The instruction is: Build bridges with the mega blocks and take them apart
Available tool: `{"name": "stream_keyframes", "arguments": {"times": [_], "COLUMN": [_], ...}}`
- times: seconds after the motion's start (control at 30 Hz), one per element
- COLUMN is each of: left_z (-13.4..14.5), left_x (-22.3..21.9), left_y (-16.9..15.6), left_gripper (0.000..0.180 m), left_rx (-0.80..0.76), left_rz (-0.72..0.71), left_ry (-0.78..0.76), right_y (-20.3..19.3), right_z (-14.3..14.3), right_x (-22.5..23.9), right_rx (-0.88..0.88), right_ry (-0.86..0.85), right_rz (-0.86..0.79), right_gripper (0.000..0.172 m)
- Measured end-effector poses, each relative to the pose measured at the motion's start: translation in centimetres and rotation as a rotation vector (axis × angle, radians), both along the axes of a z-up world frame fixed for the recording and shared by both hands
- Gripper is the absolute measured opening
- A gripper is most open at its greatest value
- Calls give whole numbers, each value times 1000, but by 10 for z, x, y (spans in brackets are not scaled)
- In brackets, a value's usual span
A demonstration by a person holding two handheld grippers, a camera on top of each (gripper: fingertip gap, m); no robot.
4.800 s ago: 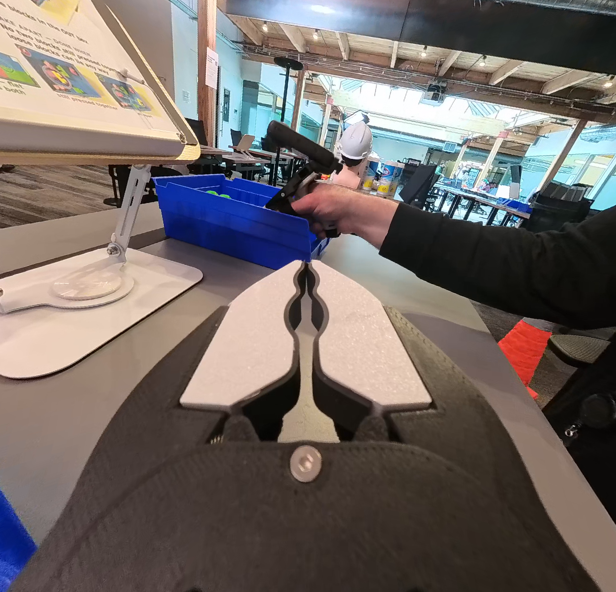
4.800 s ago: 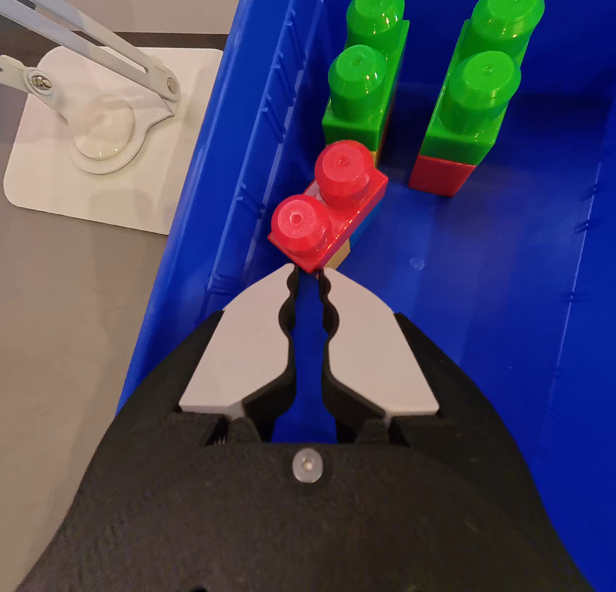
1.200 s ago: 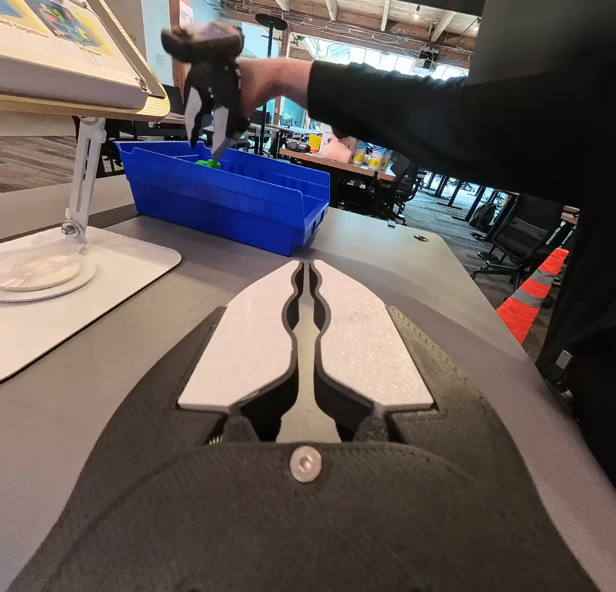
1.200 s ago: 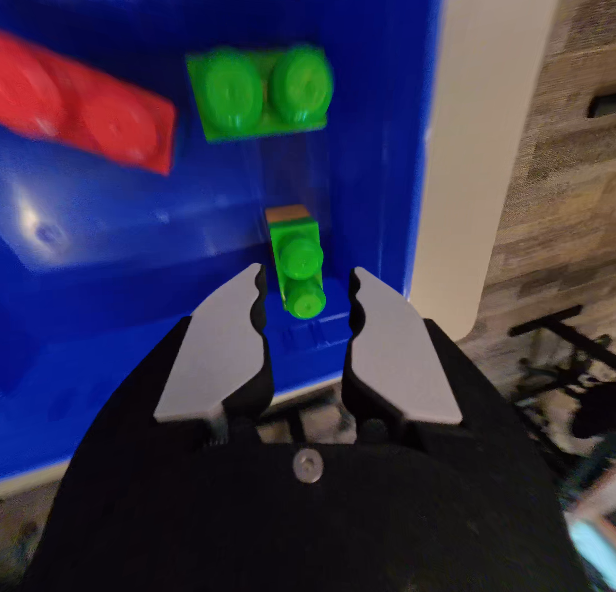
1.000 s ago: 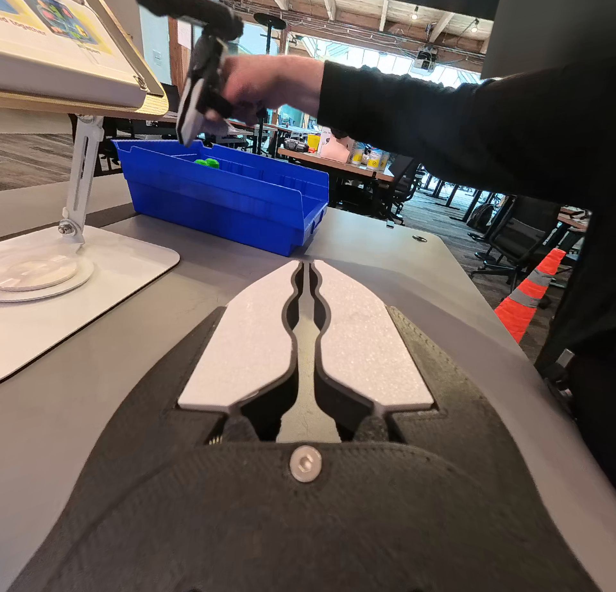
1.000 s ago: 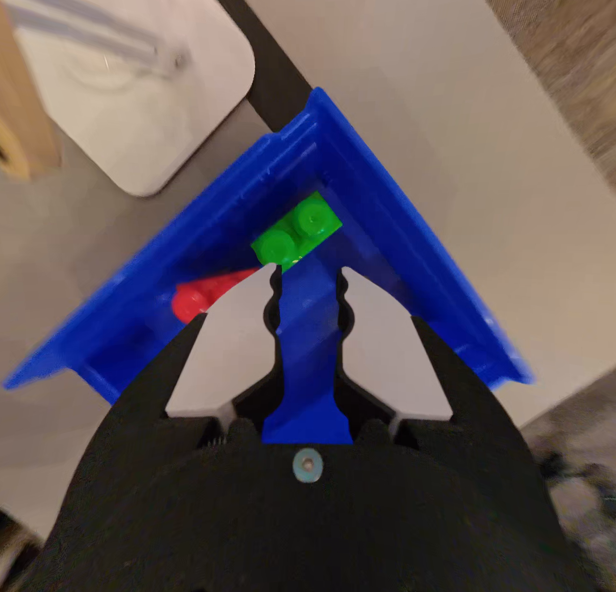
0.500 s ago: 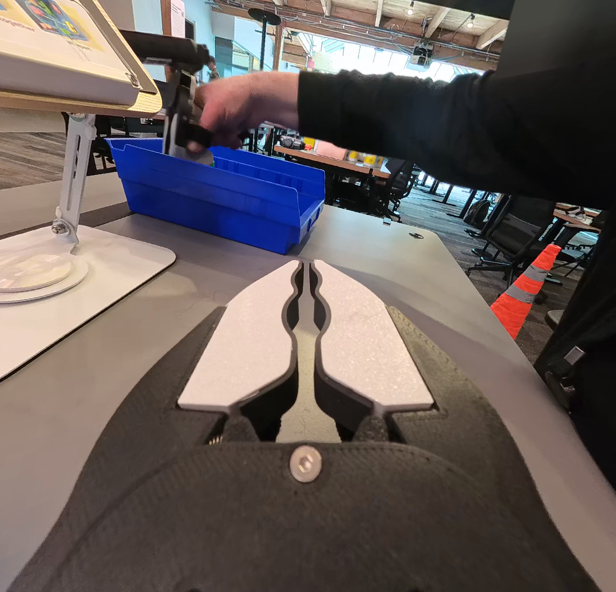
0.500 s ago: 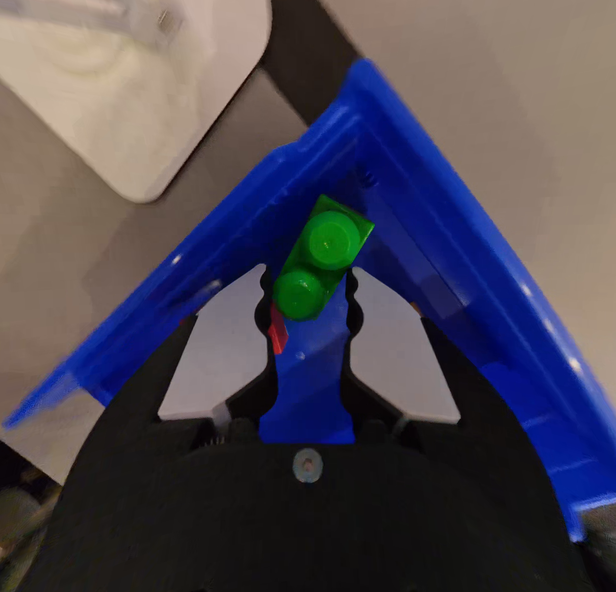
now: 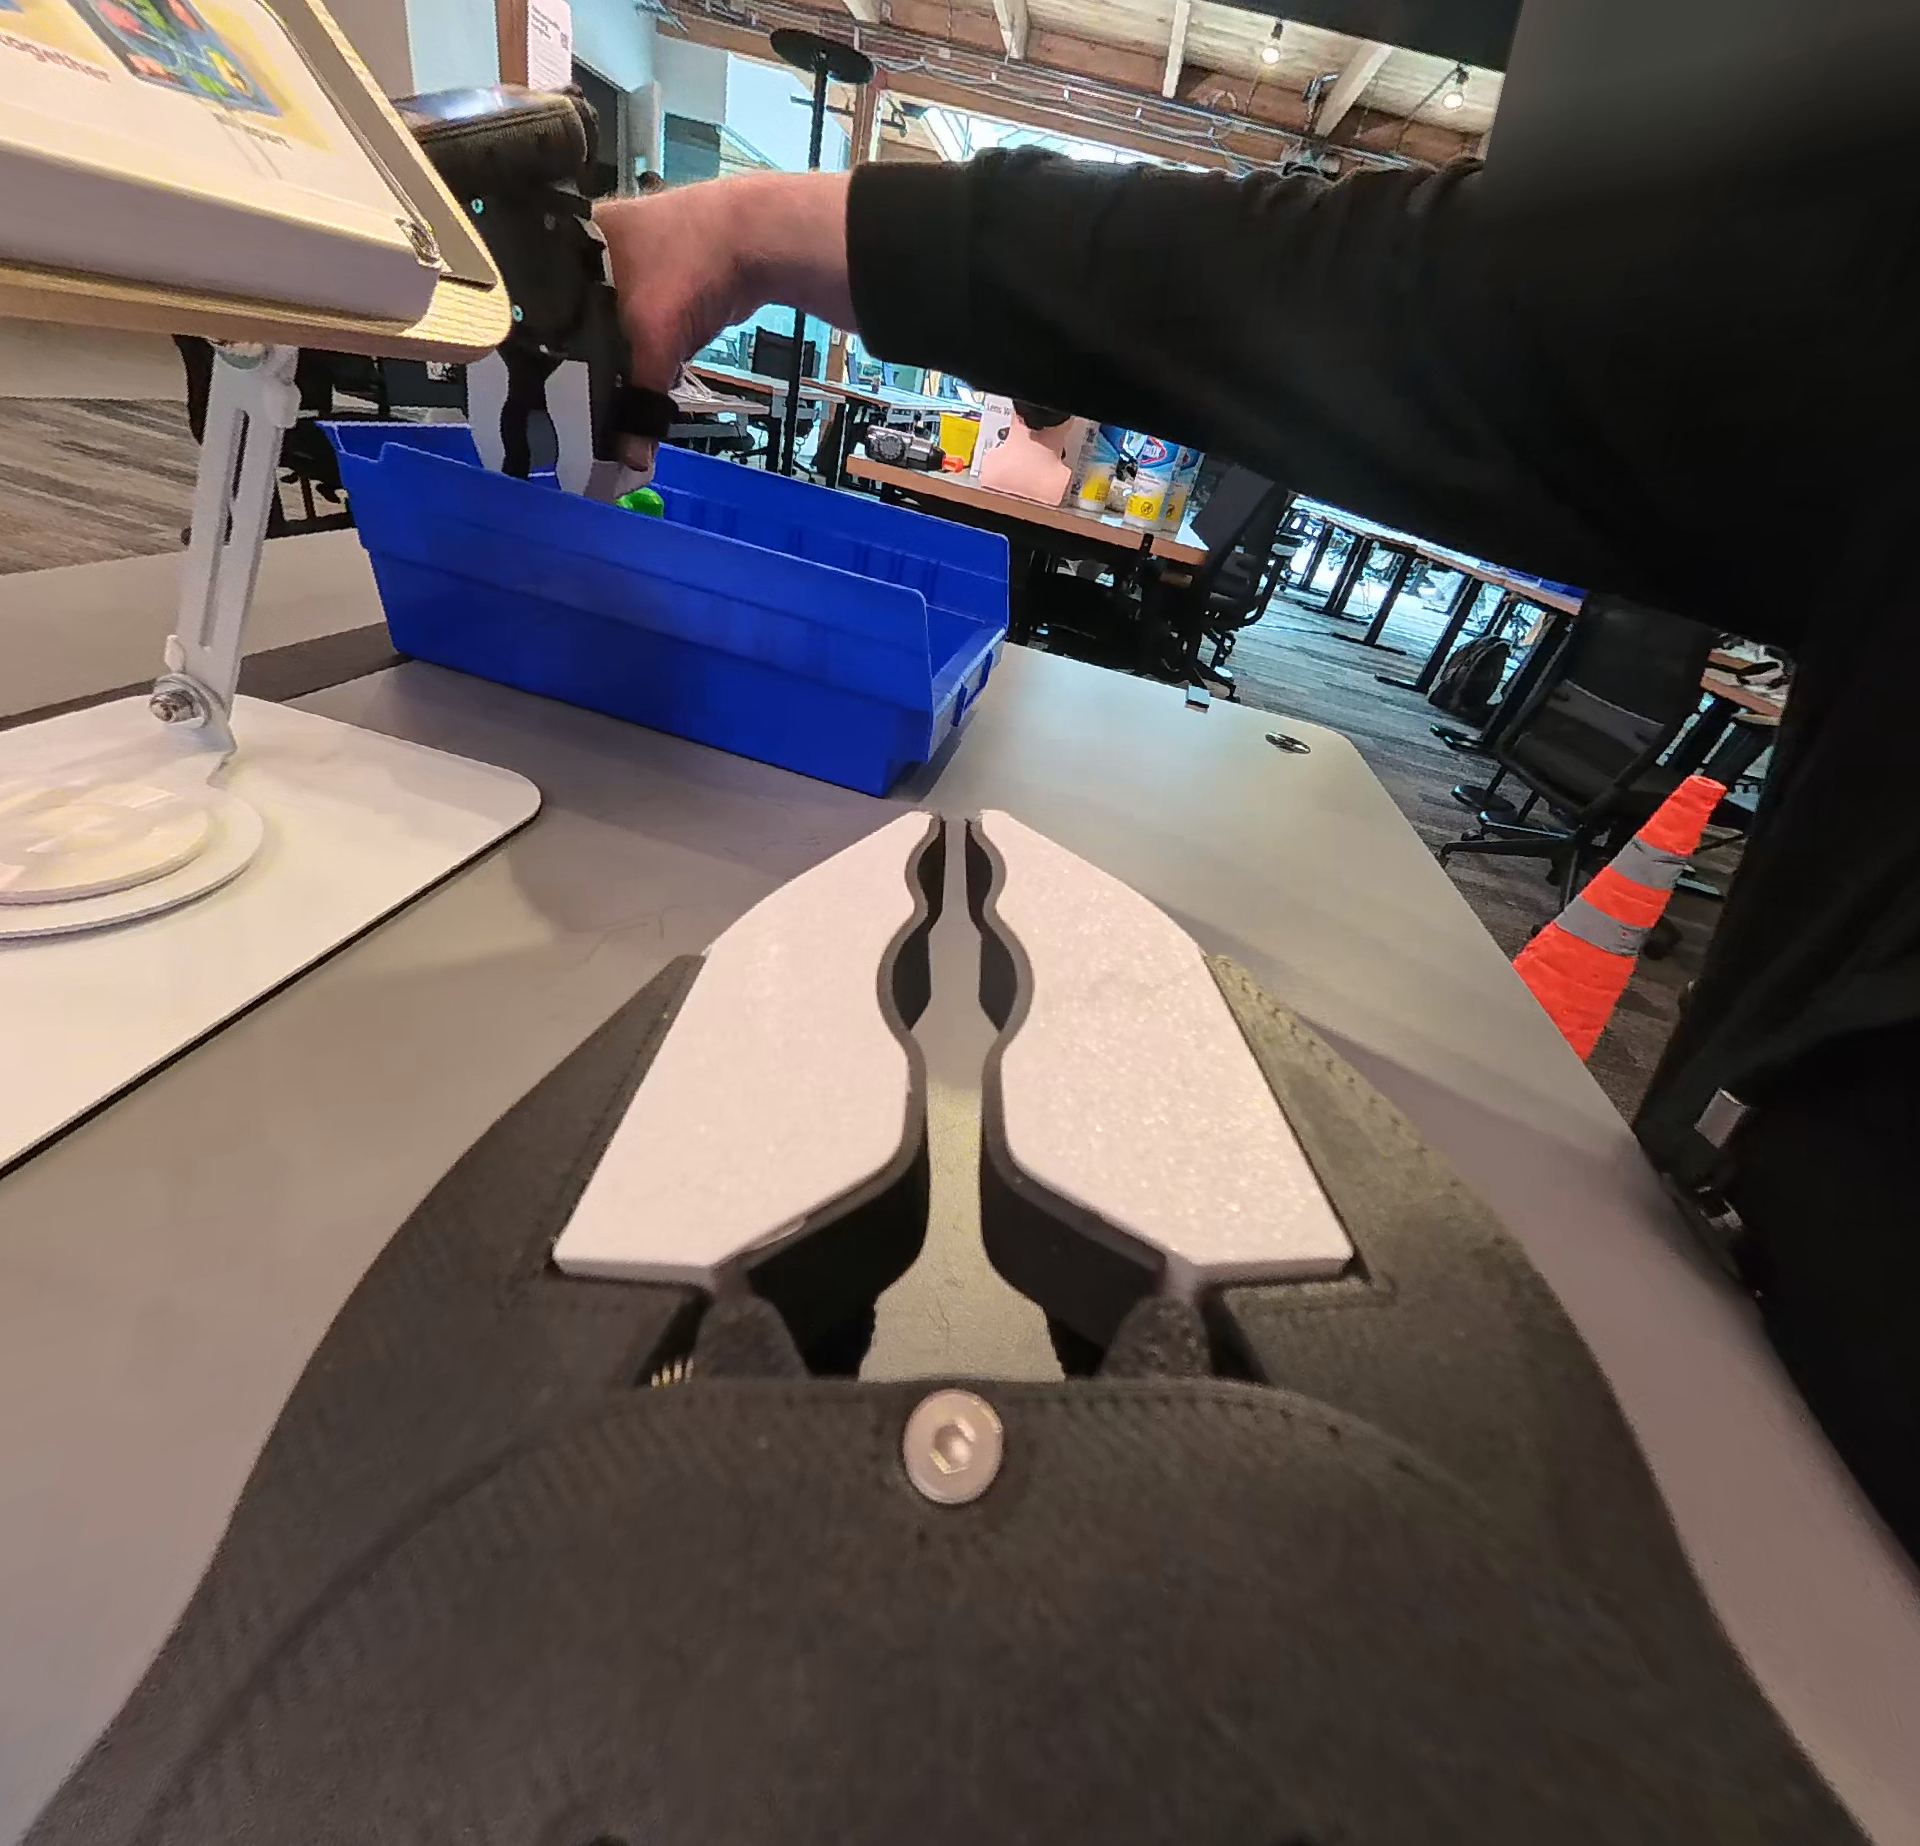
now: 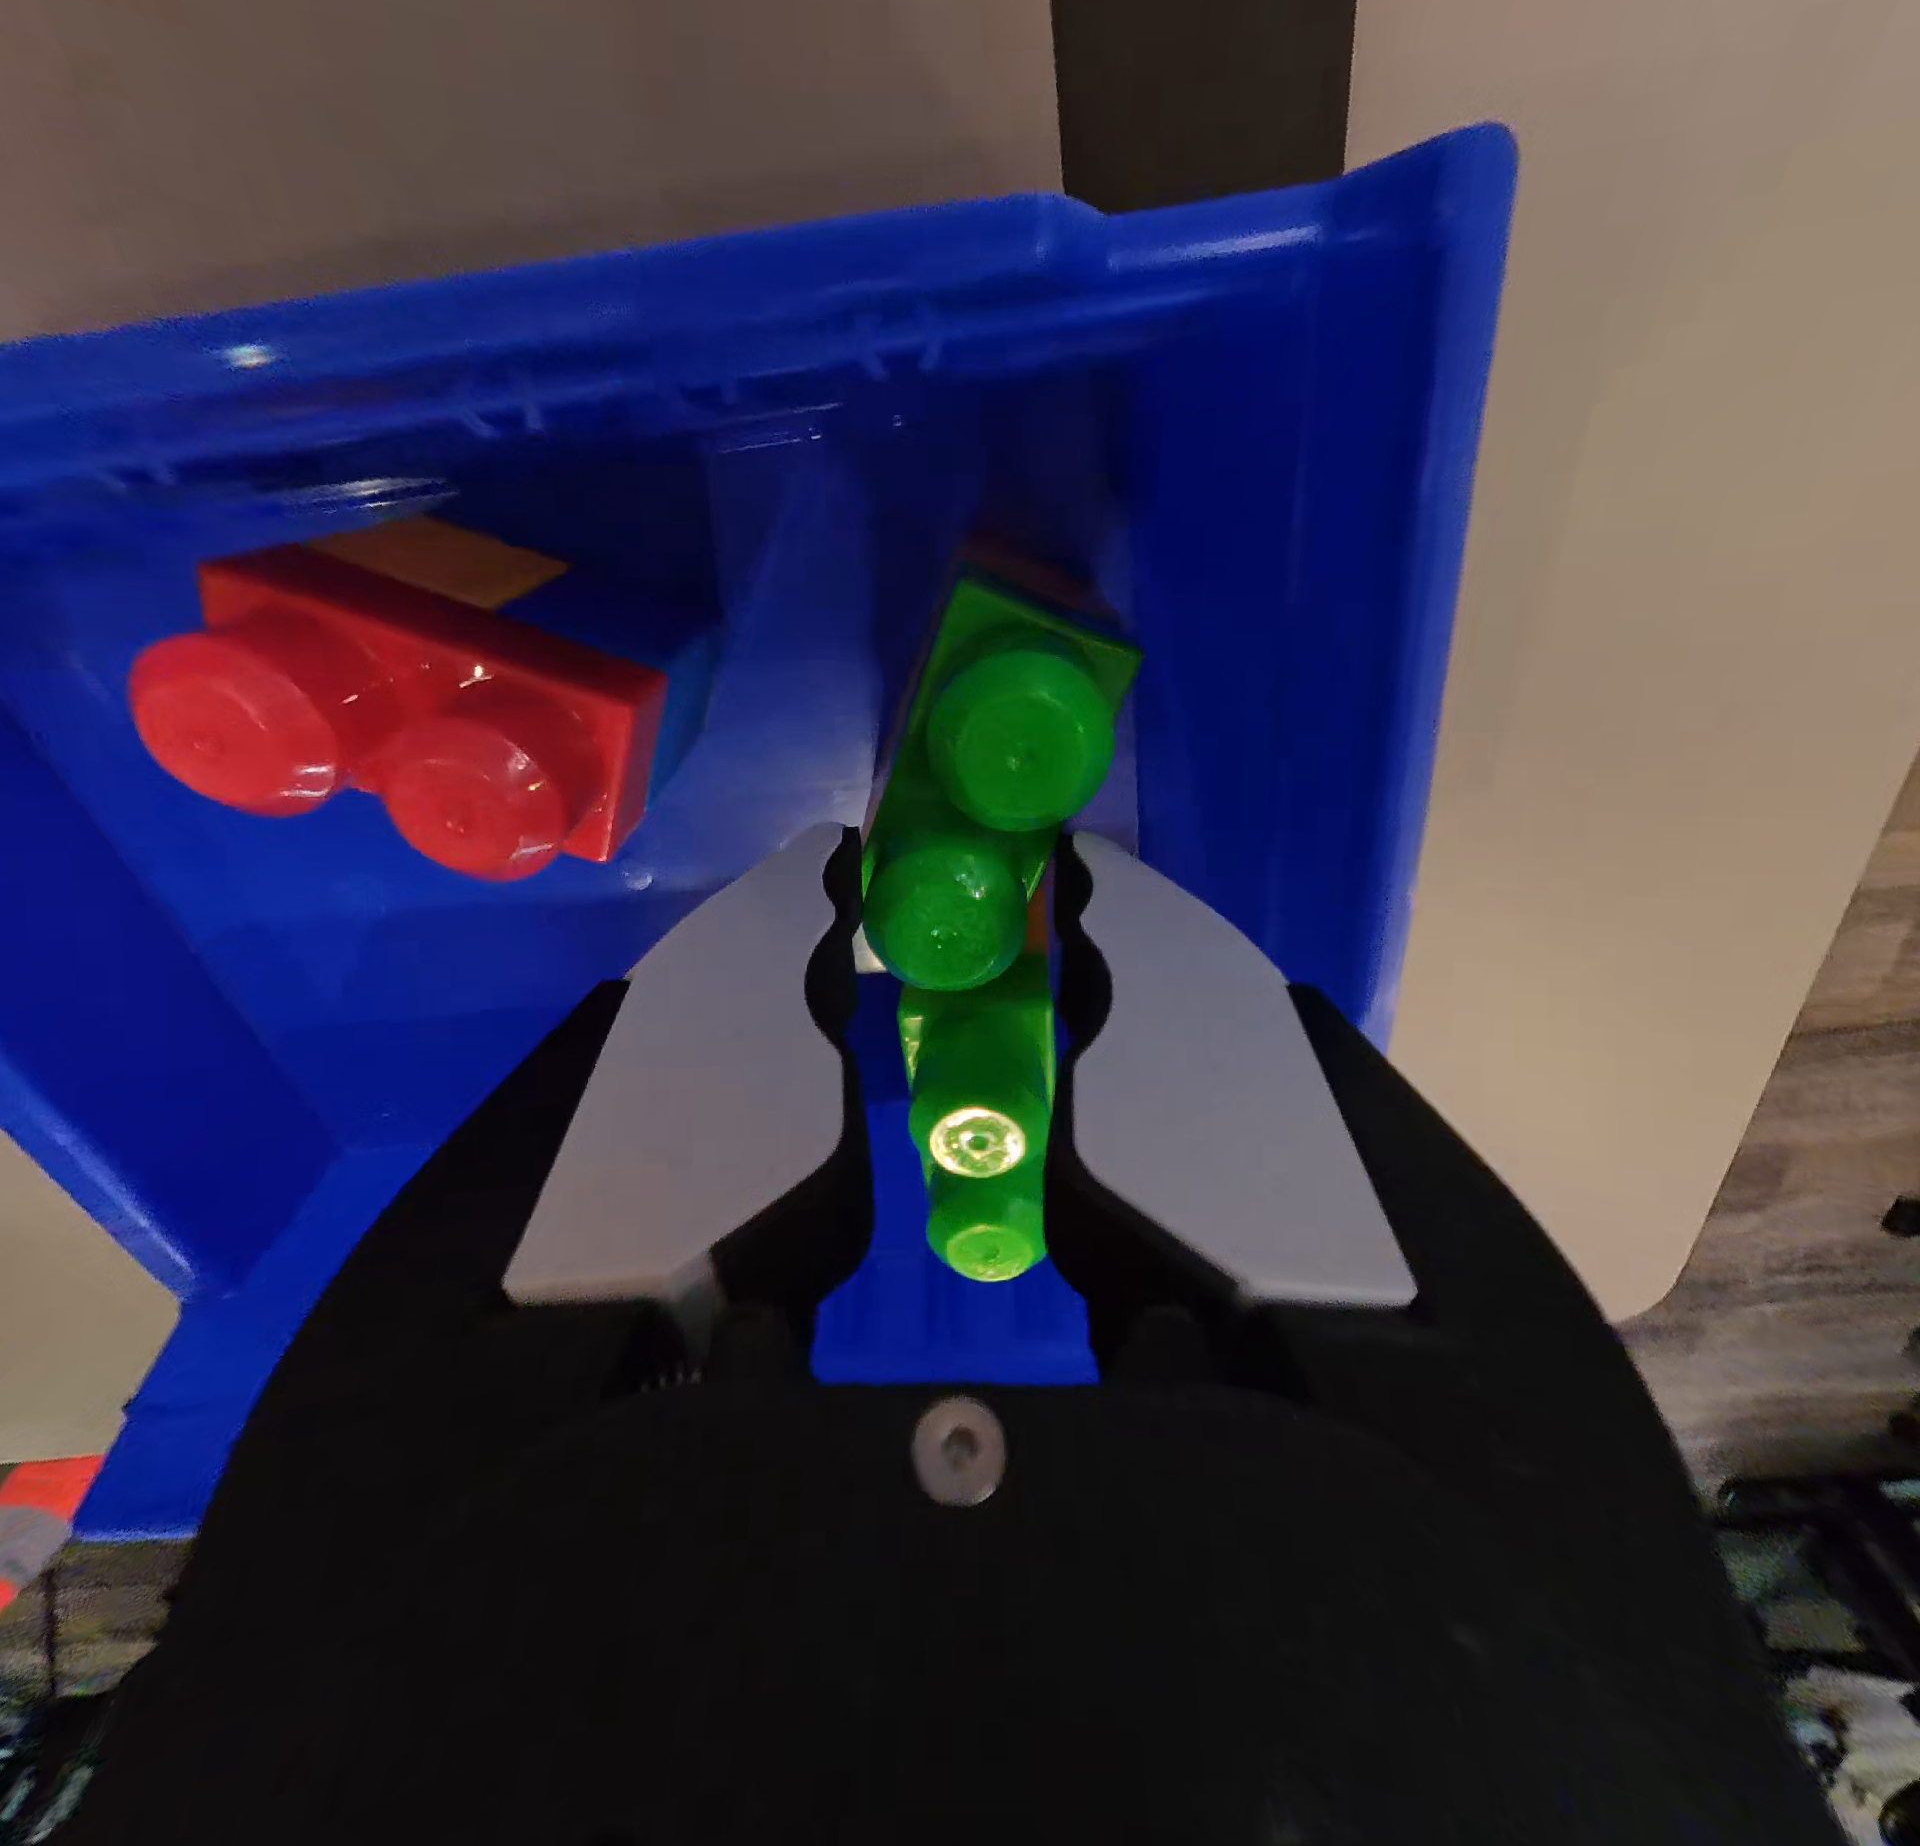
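In the right wrist view my right gripper (image 10: 951,851) is down inside the blue bin (image 10: 727,342), at its far right corner. Its pads are closed on the sides of a tilted green-topped block stack (image 10: 1023,726). A second green block (image 10: 977,1152) shows lower between the fingers. A red-topped stack (image 10: 416,674) lies to the left in the bin. In the left wrist view my left gripper (image 9: 956,825) is shut with nothing between its pads, low over the grey table (image 9: 1195,809). Farther off there, the right gripper (image 9: 551,466) reaches into the bin (image 9: 675,643) beside a green stud (image 9: 639,501).
A white stand base (image 9: 260,830) with a tilted instruction board (image 9: 208,134) sits left of the bin. A person's black sleeve (image 9: 1247,342) crosses above the table. An orange cone (image 9: 1621,903) stands on the floor beyond the table's right edge. The grippers' ends are close to 40 centimetres from one another.
The right gripper swung over the bin, came down around the green-topped stack and narrowed its jaws onto it. The left gripper stayed shut and still.
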State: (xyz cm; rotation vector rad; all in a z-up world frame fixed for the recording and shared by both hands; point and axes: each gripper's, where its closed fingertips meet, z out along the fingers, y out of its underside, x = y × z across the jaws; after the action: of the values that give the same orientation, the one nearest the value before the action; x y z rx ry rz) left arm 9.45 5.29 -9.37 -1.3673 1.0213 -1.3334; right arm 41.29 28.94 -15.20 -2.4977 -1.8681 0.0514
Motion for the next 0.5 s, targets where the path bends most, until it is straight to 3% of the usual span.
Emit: {"name": "stream_keyframes", "arguments": {"times": [0.17,0.27,0.5], "left_z": [0,0,0], "left_x": [0,0,1], "left_y": [0,0,0], "left_gripper": [3,4,4], "left_rx": [0,-4,-5], "left_rz": [0,-1,-9], "left_ry": [0,-1,2], "right_y": [2,4,-7], "right_z": [1,9,9], "right_x": [-2,-4,6], "right_rx": [1,24,72], "right_ry": [62,116,157], "right_rz": [51,-18,-75], "right_gripper": [38,54,31]}}
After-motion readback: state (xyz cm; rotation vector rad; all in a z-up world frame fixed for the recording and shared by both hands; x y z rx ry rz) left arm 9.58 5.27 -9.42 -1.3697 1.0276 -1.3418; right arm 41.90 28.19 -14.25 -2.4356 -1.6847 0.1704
